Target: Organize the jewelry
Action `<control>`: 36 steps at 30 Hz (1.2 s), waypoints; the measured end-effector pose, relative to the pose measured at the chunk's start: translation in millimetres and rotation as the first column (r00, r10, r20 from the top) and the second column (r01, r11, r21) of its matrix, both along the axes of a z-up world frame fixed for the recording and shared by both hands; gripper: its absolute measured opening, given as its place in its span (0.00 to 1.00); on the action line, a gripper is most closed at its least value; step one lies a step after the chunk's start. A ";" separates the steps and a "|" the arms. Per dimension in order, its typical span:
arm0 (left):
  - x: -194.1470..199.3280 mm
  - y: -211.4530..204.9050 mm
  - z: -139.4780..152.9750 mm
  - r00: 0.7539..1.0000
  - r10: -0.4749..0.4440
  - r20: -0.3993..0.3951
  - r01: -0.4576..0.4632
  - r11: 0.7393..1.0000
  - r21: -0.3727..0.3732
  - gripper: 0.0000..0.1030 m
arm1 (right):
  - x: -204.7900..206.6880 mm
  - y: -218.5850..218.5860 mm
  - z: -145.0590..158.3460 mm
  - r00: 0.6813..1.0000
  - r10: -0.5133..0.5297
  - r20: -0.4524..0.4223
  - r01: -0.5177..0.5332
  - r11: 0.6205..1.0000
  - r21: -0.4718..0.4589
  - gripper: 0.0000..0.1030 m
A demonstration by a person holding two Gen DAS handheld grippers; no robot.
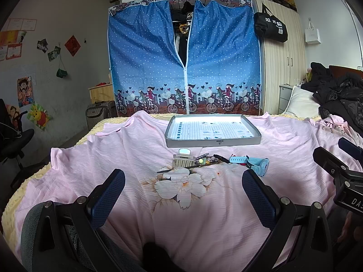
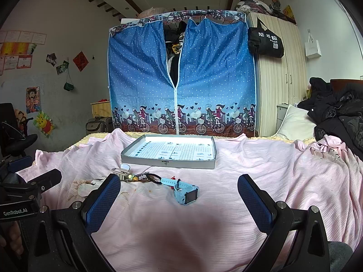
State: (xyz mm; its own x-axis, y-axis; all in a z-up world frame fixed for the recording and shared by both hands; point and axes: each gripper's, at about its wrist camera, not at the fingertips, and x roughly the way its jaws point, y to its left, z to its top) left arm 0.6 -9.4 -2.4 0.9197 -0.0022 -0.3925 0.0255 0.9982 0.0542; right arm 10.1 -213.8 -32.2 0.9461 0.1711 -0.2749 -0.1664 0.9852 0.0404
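A light blue watch (image 1: 255,162) (image 2: 185,190) lies on the pink bedsheet, at the right end of a small row of accessories. To its left lie a black hair tie (image 2: 154,179), beaded pieces (image 1: 204,159) (image 2: 136,177) and a white hair clip (image 1: 183,160) (image 2: 121,172). Behind the row stands a shallow grey tray (image 1: 213,143) (image 2: 168,163) lined with grid paper. My left gripper (image 1: 183,181) is open, low over the sheet in front of the row. My right gripper (image 2: 179,187) is open too, with the watch seen between its fingers farther ahead.
The pink sheet (image 1: 204,215) covers a bed. A blue fabric wardrobe (image 1: 185,56) stands behind it, a wooden wardrobe (image 1: 281,68) to the right. Black coats (image 1: 340,95) and a white pillow (image 1: 299,102) lie at the right. An office chair (image 1: 13,136) stands left.
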 end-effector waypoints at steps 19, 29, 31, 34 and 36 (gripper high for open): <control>-0.6 -0.4 -0.5 1.000 0.000 0.001 0.000 1.000 0.001 0.98 | 1.0 -1.7 -0.2 1.000 -0.001 -0.006 0.001 1.000 0.009 1.00; 1.7 2.0 -3.6 1.000 -0.001 -0.014 0.001 1.000 0.004 0.98 | -1.1 -1.6 -0.2 1.000 -0.011 -0.006 0.012 1.000 0.020 1.00; 3.8 2.4 -5.2 1.000 0.001 -0.025 0.000 1.000 0.008 0.98 | -1.6 -2.5 -1.0 1.000 -0.017 -0.009 0.017 0.999 0.027 1.00; 6.2 3.1 -7.6 0.999 0.005 -0.039 -0.005 1.000 0.008 0.98 | -3.0 -4.0 -3.5 0.999 -0.025 -0.024 0.026 0.999 0.037 1.00; 9.3 4.3 -10.0 0.998 0.009 -0.058 -0.009 1.000 0.007 0.98 | -0.4 -6.0 -5.5 0.998 -0.031 -0.050 0.033 0.999 0.043 1.00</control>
